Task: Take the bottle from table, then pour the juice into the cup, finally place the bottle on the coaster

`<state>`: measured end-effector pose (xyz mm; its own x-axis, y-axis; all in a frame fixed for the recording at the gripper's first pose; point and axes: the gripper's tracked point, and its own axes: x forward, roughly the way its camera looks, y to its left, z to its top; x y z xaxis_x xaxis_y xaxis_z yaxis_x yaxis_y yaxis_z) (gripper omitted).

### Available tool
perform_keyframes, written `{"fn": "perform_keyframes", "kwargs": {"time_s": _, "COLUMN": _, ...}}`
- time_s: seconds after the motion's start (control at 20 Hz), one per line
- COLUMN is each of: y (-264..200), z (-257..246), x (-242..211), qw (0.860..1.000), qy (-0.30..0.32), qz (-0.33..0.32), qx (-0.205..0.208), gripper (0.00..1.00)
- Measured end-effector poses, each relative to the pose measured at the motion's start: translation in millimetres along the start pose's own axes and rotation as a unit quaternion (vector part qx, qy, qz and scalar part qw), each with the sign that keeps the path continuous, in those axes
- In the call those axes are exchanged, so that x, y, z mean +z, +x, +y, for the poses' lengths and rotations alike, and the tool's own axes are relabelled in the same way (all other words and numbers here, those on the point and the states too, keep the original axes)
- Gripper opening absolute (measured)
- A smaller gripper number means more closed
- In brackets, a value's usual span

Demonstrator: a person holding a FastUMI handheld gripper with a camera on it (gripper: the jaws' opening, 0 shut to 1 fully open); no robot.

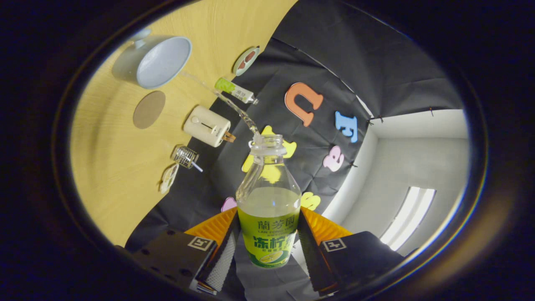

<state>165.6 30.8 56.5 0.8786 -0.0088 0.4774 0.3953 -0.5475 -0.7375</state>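
Bottle [268, 209] — clear ribbed plastic, clamped between the gripper [267, 246] fingers — streams juice [234, 106] toward the round cup [161, 62].

Dim, warm light; bright ceiling panel [407, 217]; fisheye-warped edges.

We clamp the gripper [267, 244] on the tilted bottle [269, 209]; juice arcs toward the cup [161, 62] at ten o'clock.

Gripper-mounted fisheye, rolled sideways — facing along fingers [225, 251], table [113, 167] near
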Motion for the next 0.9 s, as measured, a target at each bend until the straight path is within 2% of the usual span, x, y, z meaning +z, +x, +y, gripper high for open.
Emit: {"fn": "perform_keyframes", "kwargs": {"time_s": 0.9, "y": -11, "z": -22, "x": 21, "qw": 0.995, "qy": -0.077, "qz": -0.031, "qx": -0.053, "gripper": 0.80}}
